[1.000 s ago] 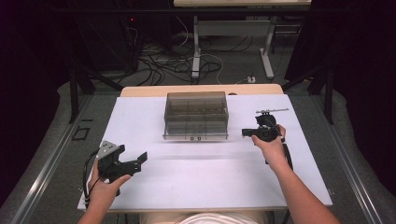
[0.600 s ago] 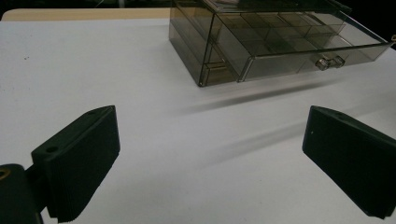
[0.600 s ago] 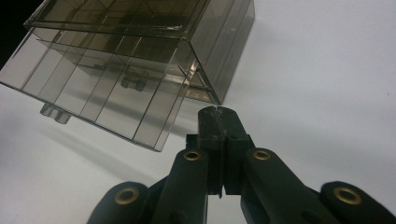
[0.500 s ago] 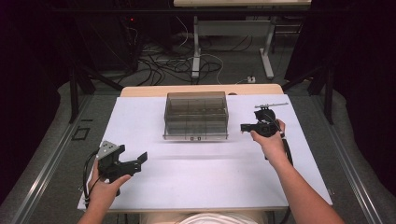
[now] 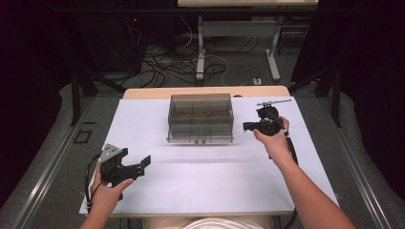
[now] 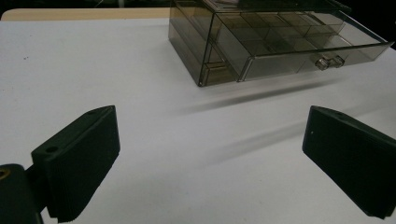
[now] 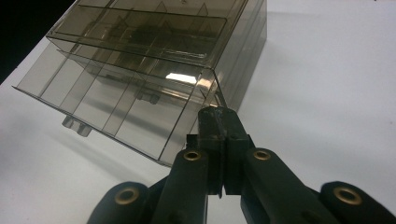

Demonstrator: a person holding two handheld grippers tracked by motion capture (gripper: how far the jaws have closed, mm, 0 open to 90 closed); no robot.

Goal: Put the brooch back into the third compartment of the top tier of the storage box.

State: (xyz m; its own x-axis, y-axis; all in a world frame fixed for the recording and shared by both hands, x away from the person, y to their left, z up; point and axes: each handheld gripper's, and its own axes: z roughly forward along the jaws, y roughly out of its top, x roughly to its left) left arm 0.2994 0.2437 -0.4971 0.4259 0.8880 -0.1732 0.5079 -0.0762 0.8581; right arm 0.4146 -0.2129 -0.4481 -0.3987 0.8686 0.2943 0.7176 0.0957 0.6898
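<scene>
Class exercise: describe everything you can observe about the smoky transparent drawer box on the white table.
The drawer box is a low rectangular case of smoke-tinted clear plastic, standing upright at the far middle of the white table. Two stacked drawers are visible; the lower drawer is pulled partly out toward the person. Thin partitions split it into compartments that look empty, and a small clear knob sits on its front. The shut right gripper is at the box's right front corner; actual contact cannot be confirmed.
</scene>
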